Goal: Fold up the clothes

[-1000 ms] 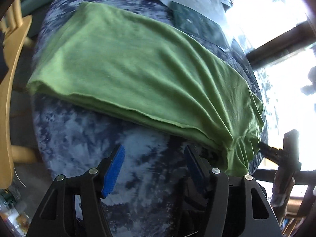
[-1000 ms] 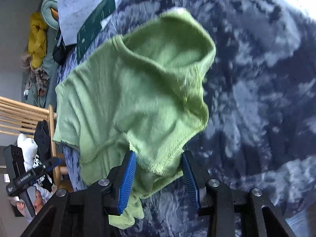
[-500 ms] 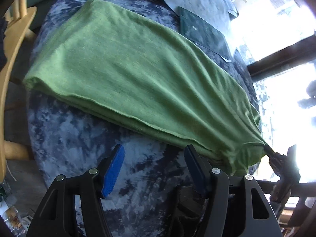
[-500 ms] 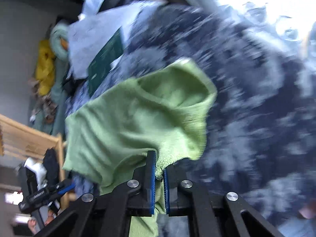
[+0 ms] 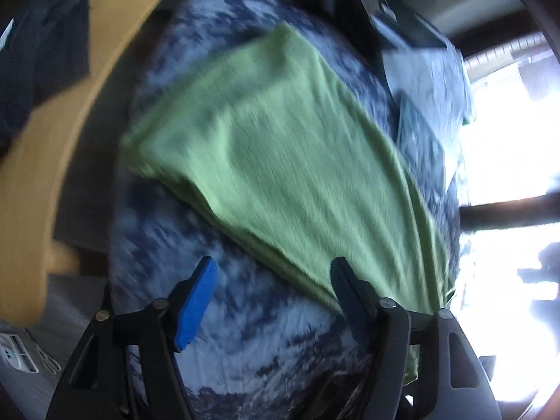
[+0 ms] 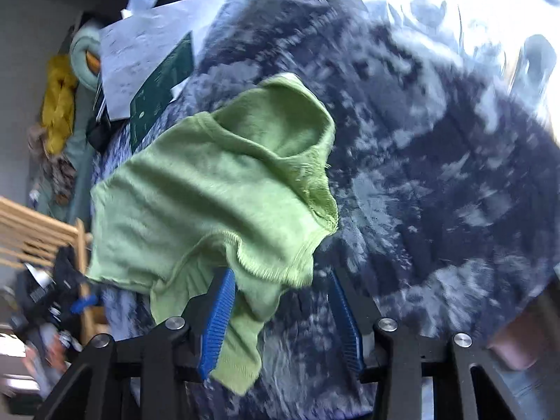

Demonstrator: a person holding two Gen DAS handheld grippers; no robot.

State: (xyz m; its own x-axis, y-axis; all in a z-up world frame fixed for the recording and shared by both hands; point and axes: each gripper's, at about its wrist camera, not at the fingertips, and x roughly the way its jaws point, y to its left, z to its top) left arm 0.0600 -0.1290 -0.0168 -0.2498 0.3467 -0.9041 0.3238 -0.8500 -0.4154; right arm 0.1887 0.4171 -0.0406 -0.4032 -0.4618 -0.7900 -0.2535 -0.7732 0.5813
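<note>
A light green shirt (image 5: 294, 161) lies stretched across a blue-and-white mottled cover (image 5: 245, 343). My left gripper (image 5: 273, 301) is open and empty just in front of the shirt's near hem. In the right wrist view the shirt's collar and sleeve end (image 6: 224, 196) lies bunched on the cover. My right gripper (image 6: 283, 311) is open, with a flap of green cloth hanging between its fingers and draped over the left blue pad (image 6: 217, 318). The frames are blurred by motion.
A wooden chair back (image 5: 70, 112) curves along the left. Papers and a dark green book (image 6: 157, 80) lie at the far end of the cover. A yellow cloth (image 6: 59, 101) hangs at the back left. Bright windows (image 5: 507, 140) are on the right.
My right gripper was shut on the shirt's edge half a second ago and has opened. The left gripper has stayed open and swung its view toward the chair.
</note>
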